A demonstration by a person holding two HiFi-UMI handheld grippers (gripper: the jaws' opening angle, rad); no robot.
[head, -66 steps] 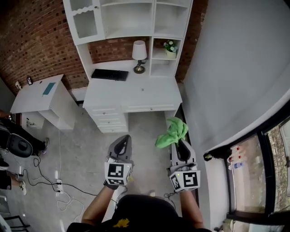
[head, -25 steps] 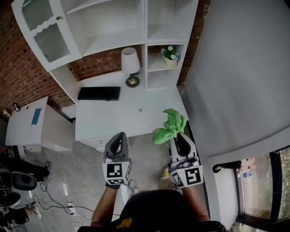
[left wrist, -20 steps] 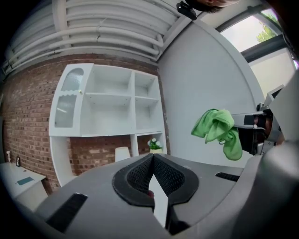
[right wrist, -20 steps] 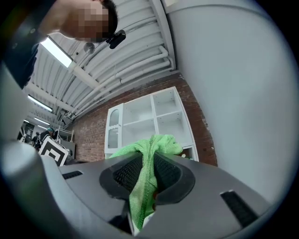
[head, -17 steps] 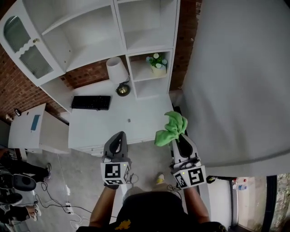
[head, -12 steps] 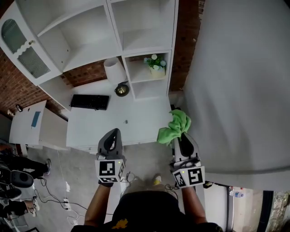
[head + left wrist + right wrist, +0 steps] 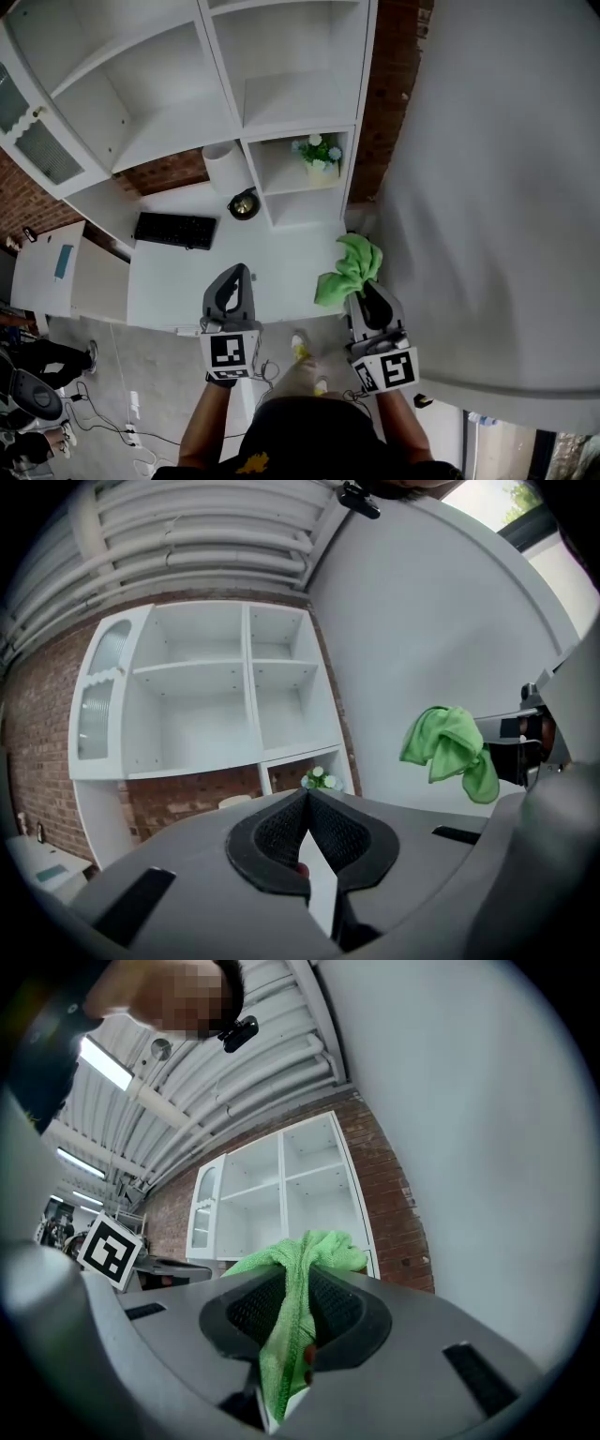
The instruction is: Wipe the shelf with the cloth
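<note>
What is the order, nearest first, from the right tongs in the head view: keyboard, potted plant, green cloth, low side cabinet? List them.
1. Green cloth, clamped in the right tongs.
2. Potted plant, in the shelf cubby ahead.
3. Keyboard, on the desk, to the left.
4. Low side cabinet, far left.

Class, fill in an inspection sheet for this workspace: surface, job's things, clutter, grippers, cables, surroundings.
Surface: white desk below the shelf, mostly bare.
Job's things: green cloth held in the air, not touching the white shelf.
Clutter: keyboard and lamp on the desk; potted plant in a lower shelf compartment.
Grippers: left hand-held gripper shut, empty; right hand-held gripper shut on the cloth.
Cables: loose cables on the floor, lower left.
Surroundings: brick wall behind the shelf; grey wall on the right.
</note>
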